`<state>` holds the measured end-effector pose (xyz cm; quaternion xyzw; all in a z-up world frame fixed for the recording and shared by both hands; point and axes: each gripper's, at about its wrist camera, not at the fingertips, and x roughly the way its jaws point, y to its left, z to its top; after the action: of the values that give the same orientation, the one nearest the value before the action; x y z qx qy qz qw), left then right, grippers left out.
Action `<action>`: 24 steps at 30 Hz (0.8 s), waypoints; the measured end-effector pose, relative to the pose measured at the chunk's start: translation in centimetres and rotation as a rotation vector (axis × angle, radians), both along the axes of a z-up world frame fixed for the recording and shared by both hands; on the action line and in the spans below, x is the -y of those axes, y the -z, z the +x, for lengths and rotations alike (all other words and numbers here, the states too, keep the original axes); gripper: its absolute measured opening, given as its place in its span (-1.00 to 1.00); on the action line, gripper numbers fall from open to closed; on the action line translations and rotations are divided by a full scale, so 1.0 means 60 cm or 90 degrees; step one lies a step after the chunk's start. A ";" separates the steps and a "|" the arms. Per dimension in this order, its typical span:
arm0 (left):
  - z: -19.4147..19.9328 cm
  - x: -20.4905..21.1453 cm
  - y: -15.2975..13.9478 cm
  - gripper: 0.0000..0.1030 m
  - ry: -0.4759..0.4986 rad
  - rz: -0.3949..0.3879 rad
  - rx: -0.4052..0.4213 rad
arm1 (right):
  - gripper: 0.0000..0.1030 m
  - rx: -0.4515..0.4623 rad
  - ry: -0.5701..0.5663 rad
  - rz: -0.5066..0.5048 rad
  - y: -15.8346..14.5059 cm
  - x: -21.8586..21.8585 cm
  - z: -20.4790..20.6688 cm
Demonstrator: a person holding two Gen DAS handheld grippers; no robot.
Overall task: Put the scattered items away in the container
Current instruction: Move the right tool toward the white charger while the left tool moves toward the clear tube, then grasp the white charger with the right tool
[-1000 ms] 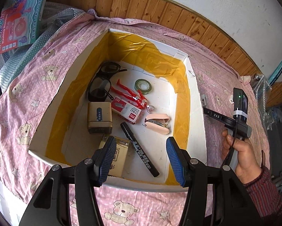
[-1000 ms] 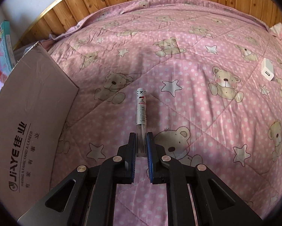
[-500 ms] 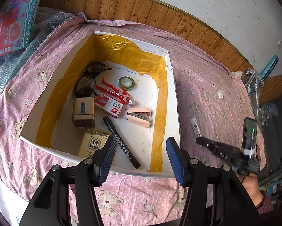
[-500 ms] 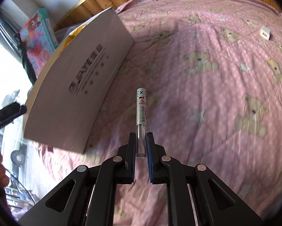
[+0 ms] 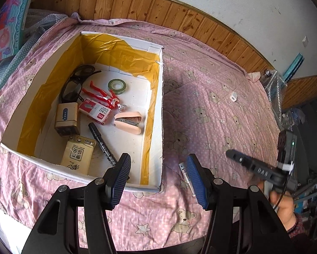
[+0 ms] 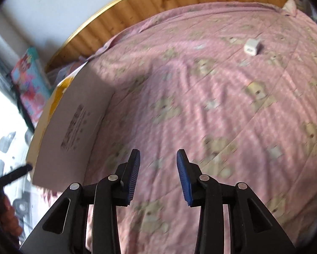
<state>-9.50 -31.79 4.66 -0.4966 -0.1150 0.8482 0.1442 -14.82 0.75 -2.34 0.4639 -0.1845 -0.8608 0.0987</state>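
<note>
Released, the white pen (image 5: 186, 174) lies on the quilt (image 5: 211, 114); both grippers' jaws gape wide

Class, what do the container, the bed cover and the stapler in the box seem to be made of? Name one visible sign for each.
Container: probably cardboard, matte white inside with glossy yellow tape on the walls; thin cut edges show.
Bed cover: quilted printed fabric, matte; it shows stitch lines and wrinkles.
Stapler: seemingly smooth pink plastic with a metal staple track between the halves.
</note>
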 end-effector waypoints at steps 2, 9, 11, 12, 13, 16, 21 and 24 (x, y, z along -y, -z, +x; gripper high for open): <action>-0.004 -0.003 0.005 0.10 0.000 0.008 0.005 | -0.25 -0.006 0.077 0.009 -0.003 -0.058 -0.058; -0.016 -0.012 0.017 0.10 0.011 0.026 0.020 | -0.22 0.020 0.207 0.044 0.023 -0.183 -0.252; -0.019 -0.008 0.018 0.10 0.008 0.036 0.019 | -0.22 0.028 0.217 0.063 0.034 -0.197 -0.299; -0.021 -0.005 0.020 0.10 0.005 0.041 0.021 | -0.22 0.036 0.226 0.075 0.041 -0.203 -0.317; -0.023 -0.003 0.022 0.10 0.002 0.045 0.023 | -0.22 0.045 0.236 0.084 0.050 -0.210 -0.334; -0.024 0.003 0.032 0.10 -0.006 0.050 0.032 | -0.23 0.042 0.251 0.137 0.065 -0.226 -0.366; -0.025 0.010 0.036 0.10 -0.013 0.060 0.031 | -0.32 0.047 0.218 0.142 0.079 -0.234 -0.375; -0.027 0.009 0.036 0.10 -0.014 0.063 0.030 | -0.36 0.045 0.197 0.157 0.076 -0.226 -0.369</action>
<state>-11.15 -32.35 2.49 -0.5076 -0.1656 0.8309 0.1564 -36.94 14.30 -6.92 0.4686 -0.1503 -0.8649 -0.0986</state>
